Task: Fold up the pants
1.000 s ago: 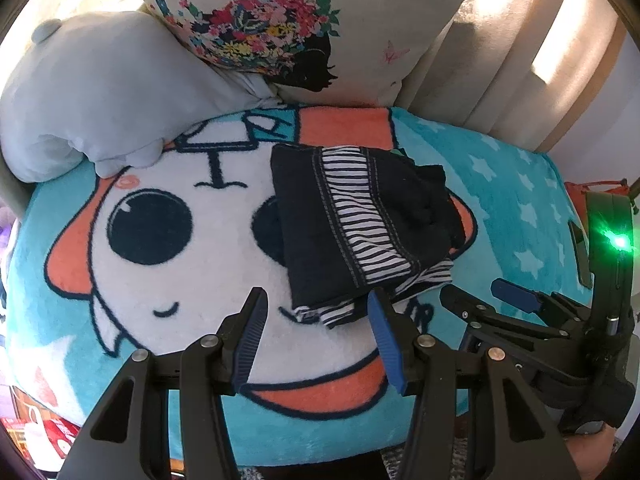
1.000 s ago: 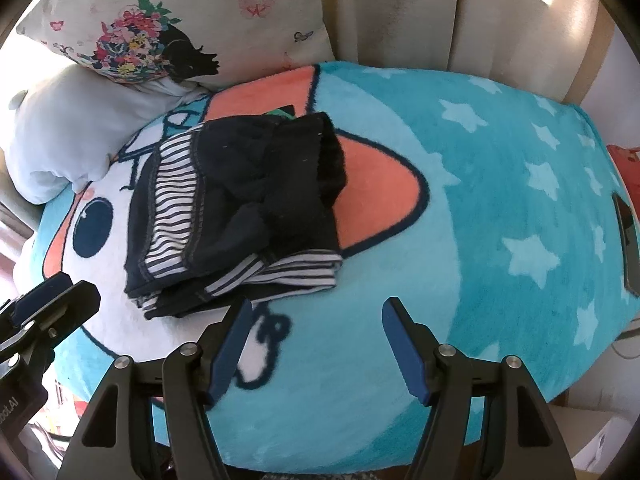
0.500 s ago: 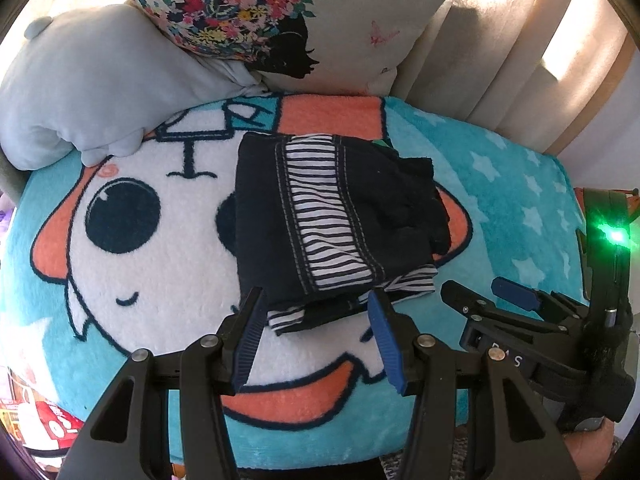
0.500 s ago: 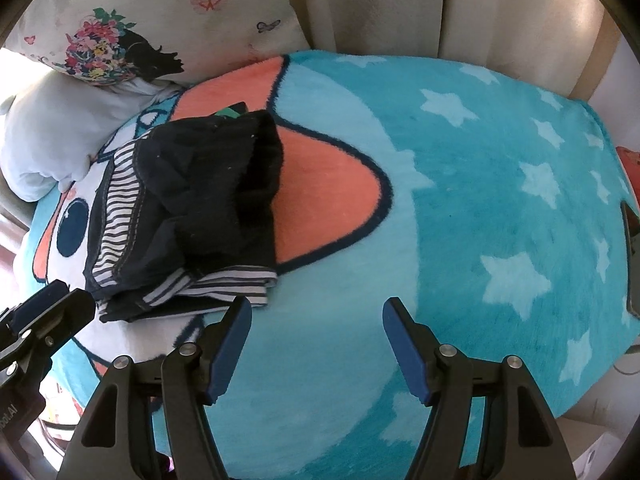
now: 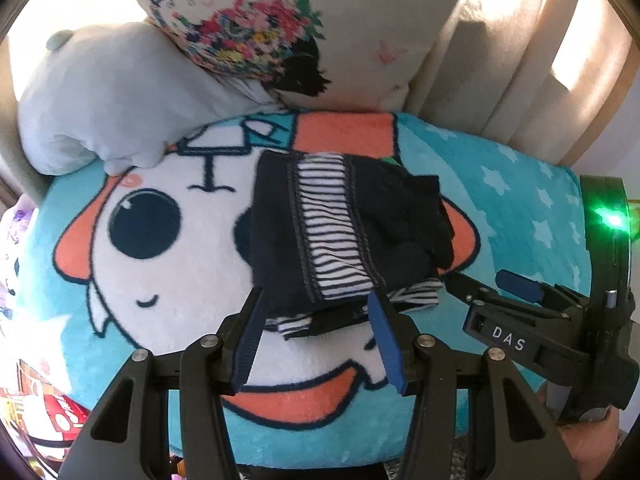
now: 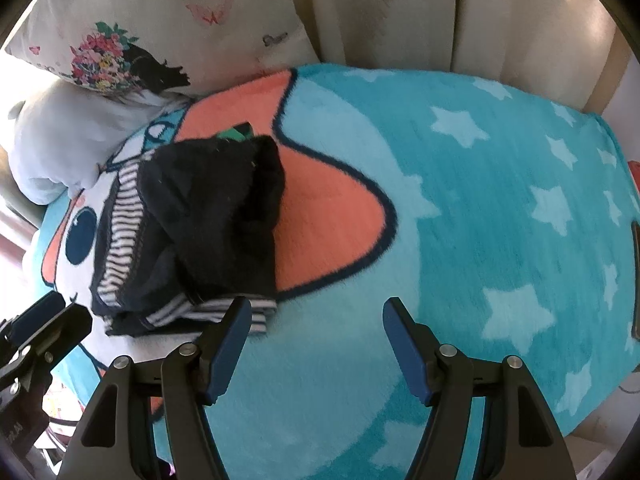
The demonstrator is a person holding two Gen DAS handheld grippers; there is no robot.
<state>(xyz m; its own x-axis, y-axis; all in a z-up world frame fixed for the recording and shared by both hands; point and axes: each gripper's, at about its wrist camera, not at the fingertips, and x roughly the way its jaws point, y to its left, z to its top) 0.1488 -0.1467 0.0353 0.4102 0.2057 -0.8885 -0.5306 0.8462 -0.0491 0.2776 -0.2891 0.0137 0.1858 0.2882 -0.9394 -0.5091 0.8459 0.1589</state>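
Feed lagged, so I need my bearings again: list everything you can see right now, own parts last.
pants: one, black with striped panels, folded in a bundle on the blanket
blanket: one, teal with white stars and a cartoon face, under the pants
flowered pillow: one, cream, behind the blanket
grey plush toy: one, pale grey, back left, resting on the blanket edge
curtain: beige, behind everything
left gripper: open, at the bundle's near edge
right gripper: open, over bare blanket right of the pants
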